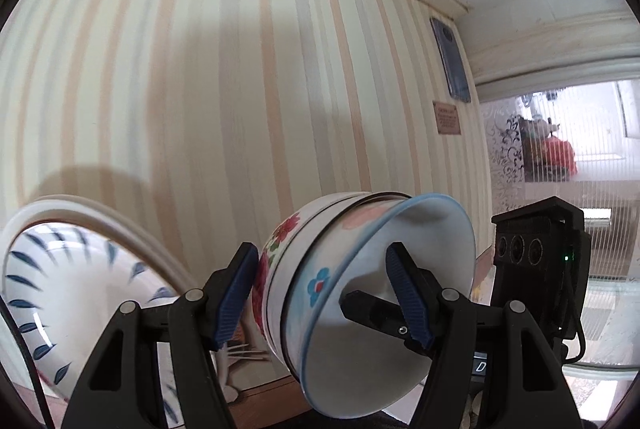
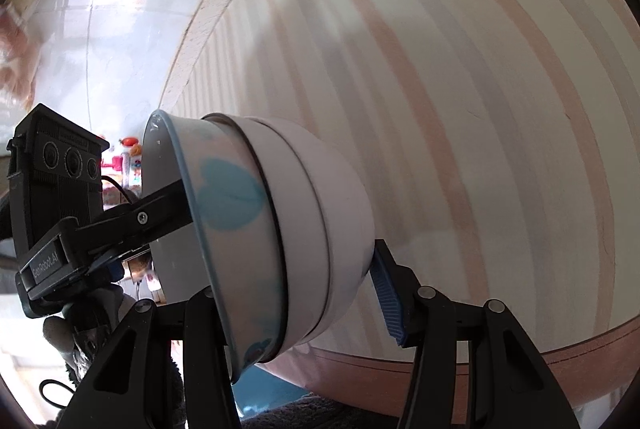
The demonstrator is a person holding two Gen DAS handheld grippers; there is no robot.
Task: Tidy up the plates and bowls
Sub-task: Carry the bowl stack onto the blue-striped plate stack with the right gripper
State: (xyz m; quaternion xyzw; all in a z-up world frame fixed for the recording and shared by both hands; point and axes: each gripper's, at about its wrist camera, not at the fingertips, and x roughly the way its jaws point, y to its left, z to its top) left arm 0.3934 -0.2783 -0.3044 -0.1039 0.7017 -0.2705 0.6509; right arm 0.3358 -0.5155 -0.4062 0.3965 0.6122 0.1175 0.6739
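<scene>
A nested stack of bowls (image 1: 352,293) is tipped on its side: a blue-rimmed bowl with blue flowers sits inside white bowls with red flowers. My left gripper (image 1: 320,289) has its fingers on either side of the stack's wall, one inside the top bowl. My right gripper (image 2: 296,293) clamps the same stack (image 2: 280,237) from the other side, and the left gripper's finger (image 2: 160,213) reaches into the bowl there. A large white bowl with blue leaf marks (image 1: 80,293) stands tilted at the left.
A striped wall (image 1: 240,89) is close behind the bowls. The other gripper's black camera body (image 1: 540,269) is at the right, with a glass door behind it. A brown table edge (image 2: 440,373) runs below the stack.
</scene>
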